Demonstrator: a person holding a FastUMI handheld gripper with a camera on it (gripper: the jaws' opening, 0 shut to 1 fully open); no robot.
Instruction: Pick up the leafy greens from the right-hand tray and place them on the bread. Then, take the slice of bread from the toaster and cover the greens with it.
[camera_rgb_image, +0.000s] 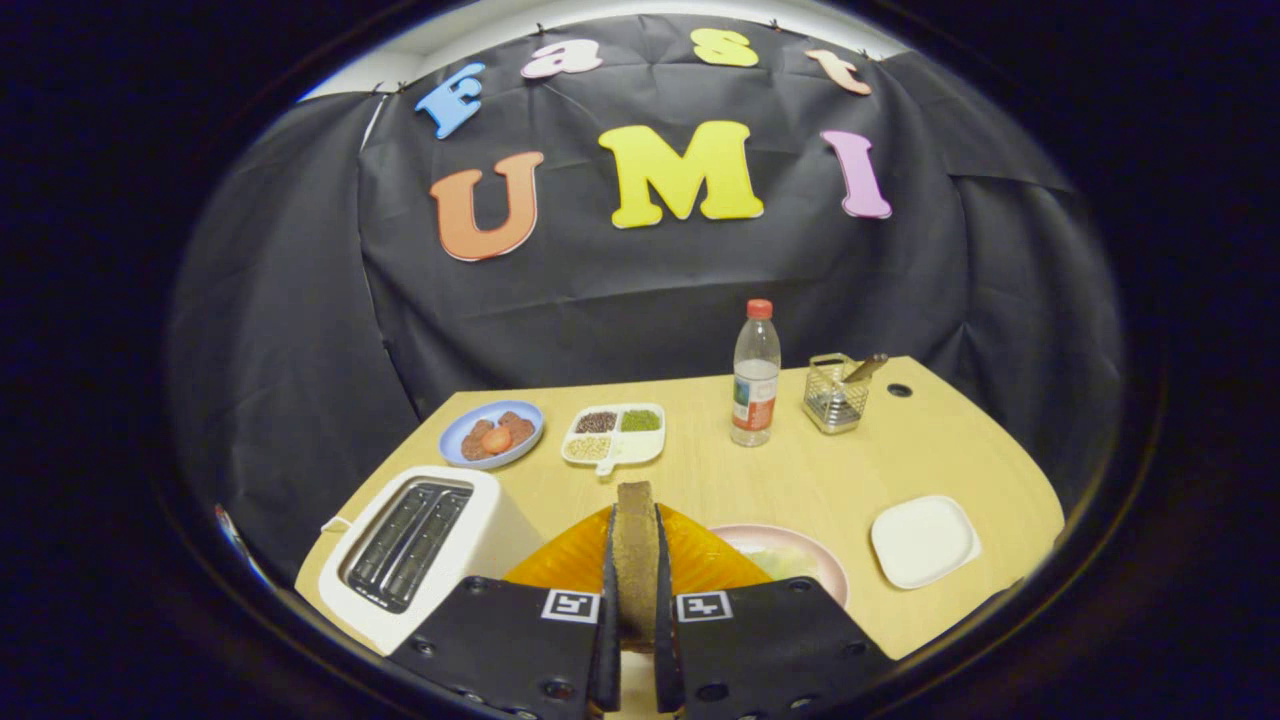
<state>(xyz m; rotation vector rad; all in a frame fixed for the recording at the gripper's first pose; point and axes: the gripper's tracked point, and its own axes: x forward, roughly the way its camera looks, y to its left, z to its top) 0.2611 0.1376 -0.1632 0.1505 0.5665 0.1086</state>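
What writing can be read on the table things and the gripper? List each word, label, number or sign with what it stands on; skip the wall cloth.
No text is readable.
Clear plastic bottle with a red cap: the print on its label is too small and blurred to read.
Black gripper, shut on the brown slice of bread: square black-and-white marker patterns on its fingers, no letters.
White toaster: no marking visible.

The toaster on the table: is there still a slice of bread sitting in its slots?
No. Both slots of the toaster look empty, and the gripper is shut on the bread slice.
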